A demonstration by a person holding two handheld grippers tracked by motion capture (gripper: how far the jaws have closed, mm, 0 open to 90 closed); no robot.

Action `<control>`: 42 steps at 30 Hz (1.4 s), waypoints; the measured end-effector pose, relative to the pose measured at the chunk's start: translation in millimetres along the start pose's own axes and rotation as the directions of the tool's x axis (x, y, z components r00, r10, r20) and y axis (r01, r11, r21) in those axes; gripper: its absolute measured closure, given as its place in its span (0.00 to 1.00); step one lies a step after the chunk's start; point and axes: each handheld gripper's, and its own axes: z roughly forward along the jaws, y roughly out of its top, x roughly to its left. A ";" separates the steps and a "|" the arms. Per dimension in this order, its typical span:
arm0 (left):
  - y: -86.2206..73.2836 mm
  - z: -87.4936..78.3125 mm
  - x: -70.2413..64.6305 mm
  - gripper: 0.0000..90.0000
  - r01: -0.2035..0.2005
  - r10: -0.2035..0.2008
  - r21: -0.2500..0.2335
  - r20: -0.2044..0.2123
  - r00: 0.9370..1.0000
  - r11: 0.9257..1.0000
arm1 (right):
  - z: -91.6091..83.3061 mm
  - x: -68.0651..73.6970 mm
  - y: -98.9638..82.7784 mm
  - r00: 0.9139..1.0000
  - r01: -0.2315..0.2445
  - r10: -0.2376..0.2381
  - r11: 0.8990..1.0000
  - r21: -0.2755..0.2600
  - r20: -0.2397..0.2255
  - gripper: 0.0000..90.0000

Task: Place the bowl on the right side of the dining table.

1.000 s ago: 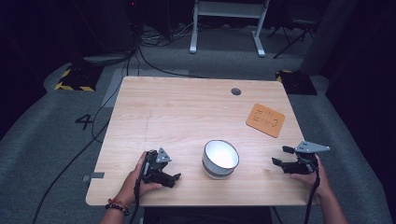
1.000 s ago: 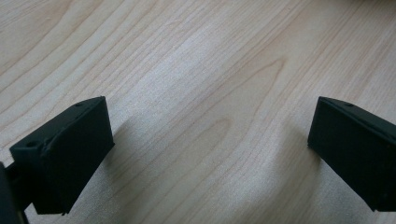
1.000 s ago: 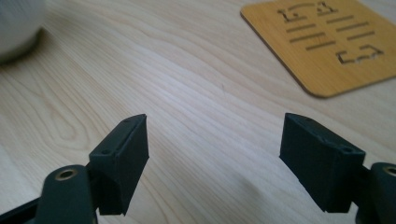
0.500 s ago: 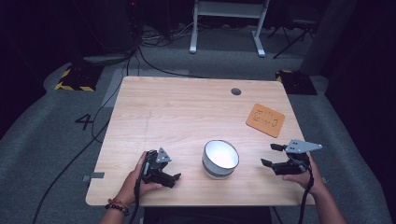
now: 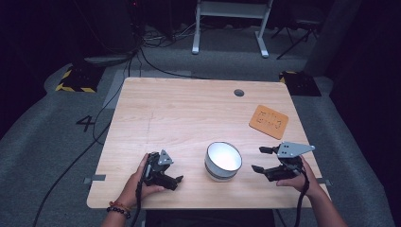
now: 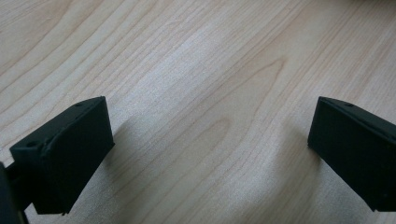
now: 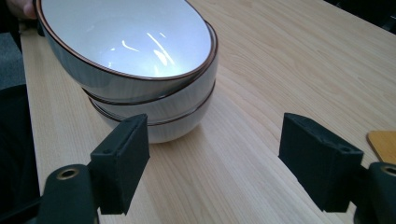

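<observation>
The right gripper (image 5: 264,159) is held just above the table (image 5: 189,118) near its front right corner, its jaws spread wide and pointing at the stack of bowls (image 5: 223,161), which sits just ahead of them without touching. In the right gripper view (image 7: 212,163) the stack reads as three nested white bowls (image 7: 140,65) with thin brown rims, the top one tilted slightly; its far side is cut off by the top edge, and from above only the top bowl can be made out. An orange mat (image 5: 269,121) lies beyond the right gripper, near the table's right edge; only its corner (image 7: 384,142) shows past the right-hand jaw, and its markings are too small to read. The left gripper (image 5: 176,179) rests low on the table on the other side of the bowls, gripped by the left hand (image 5: 137,182). In its own view (image 6: 210,154) the jaws stand wide apart over bare wood with nothing between them, both partly cut off by the picture edges.
</observation>
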 end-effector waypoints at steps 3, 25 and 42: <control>0.1 -0.1 0.2 0.00 -0.004 0.004 0.000 -0.004 1.000 1.000 | 4.7 3.7 3.8 1.000 0.009 -0.009 1.000 0.007 -0.015 0.27; -0.1 0.0 -0.1 0.00 0.001 -0.001 0.000 0.000 1.000 1.000 | 17.5 29.6 31.7 0.990 0.090 -0.090 0.996 -0.003 -0.110 0.29; 0.1 -0.2 -0.1 0.00 0.000 0.000 0.000 -0.002 1.000 1.000 | 40.6 48.5 47.6 0.968 0.160 -0.153 0.987 0.019 -0.199 0.32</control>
